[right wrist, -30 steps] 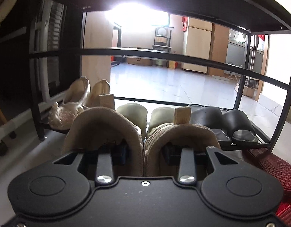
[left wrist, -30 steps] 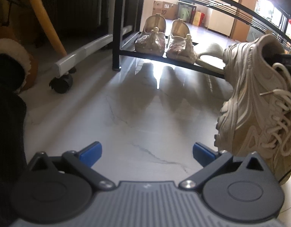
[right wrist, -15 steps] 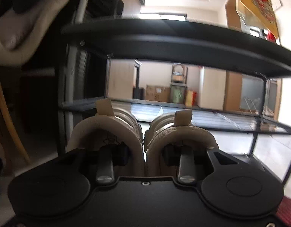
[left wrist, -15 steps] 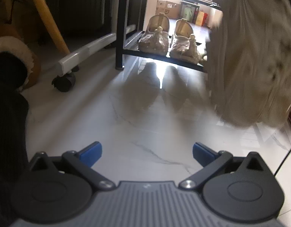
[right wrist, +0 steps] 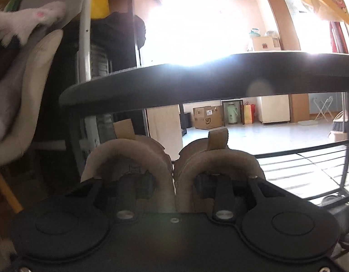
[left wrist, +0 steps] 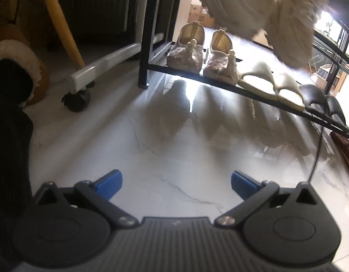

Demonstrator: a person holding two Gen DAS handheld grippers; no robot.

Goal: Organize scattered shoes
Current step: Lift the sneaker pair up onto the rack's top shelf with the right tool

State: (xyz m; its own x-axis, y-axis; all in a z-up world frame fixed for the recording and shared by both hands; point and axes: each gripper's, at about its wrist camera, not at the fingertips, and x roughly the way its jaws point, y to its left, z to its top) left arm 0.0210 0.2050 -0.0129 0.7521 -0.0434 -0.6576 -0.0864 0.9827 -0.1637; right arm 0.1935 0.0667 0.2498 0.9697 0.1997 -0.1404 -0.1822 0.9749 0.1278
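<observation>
My right gripper (right wrist: 174, 181) is shut on a pair of beige sneakers (right wrist: 133, 154), one finger inside each shoe, pinching the inner heel walls together. It holds them in the air in front of the black shoe rack, just under the top board (right wrist: 197, 83) and above a wire shelf (right wrist: 310, 158). From the left wrist view the sneakers (left wrist: 254, 6) hang at the top, over the rack's lowest shelf (left wrist: 265, 97). My left gripper (left wrist: 175, 181) is open and empty, low over the marble floor.
On the lowest shelf stand sequined flats (left wrist: 185, 52), cream slippers (left wrist: 260, 79) and black slippers (left wrist: 319, 97). To the left are a yellow chair leg (left wrist: 61, 22), a caster (left wrist: 77, 99), a fur-lined boot (left wrist: 15, 68) and dark cloth (left wrist: 8, 158). A red item (left wrist: 342, 142) lies at right.
The right gripper has lifted the sneakers from the lowest shelf's level up to just under the top board. In the left view they rose to the top edge. The left gripper stayed put.
</observation>
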